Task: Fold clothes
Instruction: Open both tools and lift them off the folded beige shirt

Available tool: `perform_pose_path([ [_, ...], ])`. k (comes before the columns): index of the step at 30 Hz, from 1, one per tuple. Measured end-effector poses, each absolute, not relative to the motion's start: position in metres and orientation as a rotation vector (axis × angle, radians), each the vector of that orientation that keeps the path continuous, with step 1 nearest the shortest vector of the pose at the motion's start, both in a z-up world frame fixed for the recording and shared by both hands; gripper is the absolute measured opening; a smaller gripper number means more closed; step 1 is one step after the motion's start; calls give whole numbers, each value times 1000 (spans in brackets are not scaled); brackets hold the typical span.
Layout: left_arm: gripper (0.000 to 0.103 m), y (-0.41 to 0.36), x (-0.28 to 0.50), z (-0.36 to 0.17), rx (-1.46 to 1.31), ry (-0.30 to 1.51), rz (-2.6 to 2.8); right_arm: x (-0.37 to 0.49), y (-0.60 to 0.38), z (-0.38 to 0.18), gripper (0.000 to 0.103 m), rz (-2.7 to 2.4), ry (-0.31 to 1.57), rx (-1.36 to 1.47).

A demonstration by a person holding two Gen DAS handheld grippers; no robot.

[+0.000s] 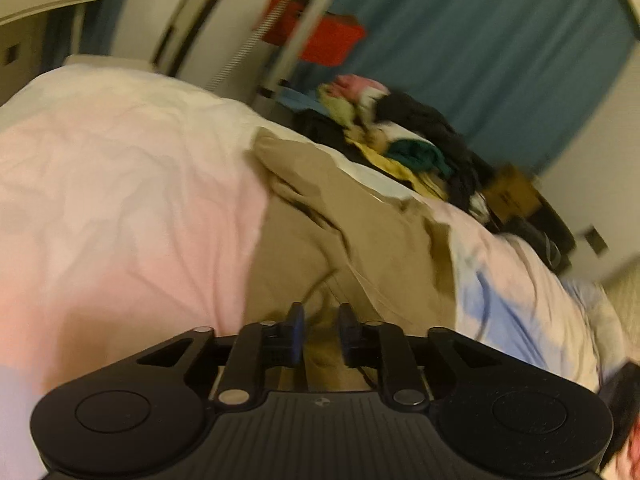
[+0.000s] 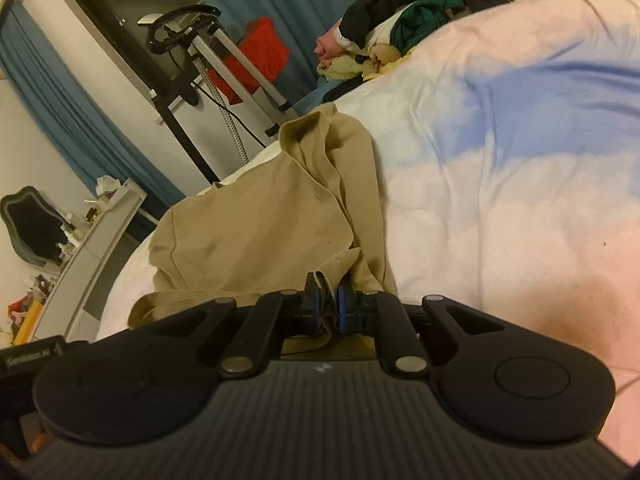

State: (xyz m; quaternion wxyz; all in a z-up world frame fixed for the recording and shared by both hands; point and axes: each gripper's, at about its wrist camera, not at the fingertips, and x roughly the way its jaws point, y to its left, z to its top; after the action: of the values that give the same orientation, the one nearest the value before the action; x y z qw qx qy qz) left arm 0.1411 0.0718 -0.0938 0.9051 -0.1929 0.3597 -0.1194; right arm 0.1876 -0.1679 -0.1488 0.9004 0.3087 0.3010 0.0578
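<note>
A tan garment (image 1: 360, 236) lies crumpled on the bed's pink-and-blue cover (image 1: 120, 184). In the left wrist view my left gripper (image 1: 321, 314) hangs just over the garment's near part, its jaws a little apart with tan cloth showing between them; the view is blurred. In the right wrist view the same tan garment (image 2: 256, 224) spreads toward the bed's left edge. My right gripper (image 2: 329, 294) is shut on a fold of its near edge, with cloth pinched between the blue pads.
A heap of mixed clothes (image 1: 400, 136) lies at the far end of the bed and also shows in the right wrist view (image 2: 408, 24). A clothes steamer stand (image 2: 208, 64), a red item (image 2: 260, 56) and blue curtains (image 1: 480, 40) stand beyond. A cluttered shelf (image 2: 92, 224) is left.
</note>
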Motion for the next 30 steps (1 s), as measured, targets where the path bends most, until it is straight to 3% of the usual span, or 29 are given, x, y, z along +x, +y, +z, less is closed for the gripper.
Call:
perform_pose_path([
  [2,45,67,138,-93,-333,728,-297,189,-171,-151,12,131,620,651],
  [6,47,57,137,-99,-223,739,-309,188,-177,-154,12,147,618,700],
  [10,42,53,145,-115,-212,768,-267,184,-177,-149,12,167,600,693],
  [12,25,55,143,-116,-228,757,-245,182,-178,-146,12,176,591,687],
  [13,10,55,141,-117,-238,751,-236,181,-178,-144,12,182,587,680],
  [14,6,57,139,-115,-251,743,-238,179,-178,-142,12,188,586,673],
  [21,5,71,101,-72,-299,600,-193,168,-171,-113,13,234,518,592],
  [29,7,64,129,-111,-282,687,-110,192,-150,-141,16,197,615,434],
  [30,8,63,133,-115,-279,696,-106,190,-149,-138,24,213,611,419],
])
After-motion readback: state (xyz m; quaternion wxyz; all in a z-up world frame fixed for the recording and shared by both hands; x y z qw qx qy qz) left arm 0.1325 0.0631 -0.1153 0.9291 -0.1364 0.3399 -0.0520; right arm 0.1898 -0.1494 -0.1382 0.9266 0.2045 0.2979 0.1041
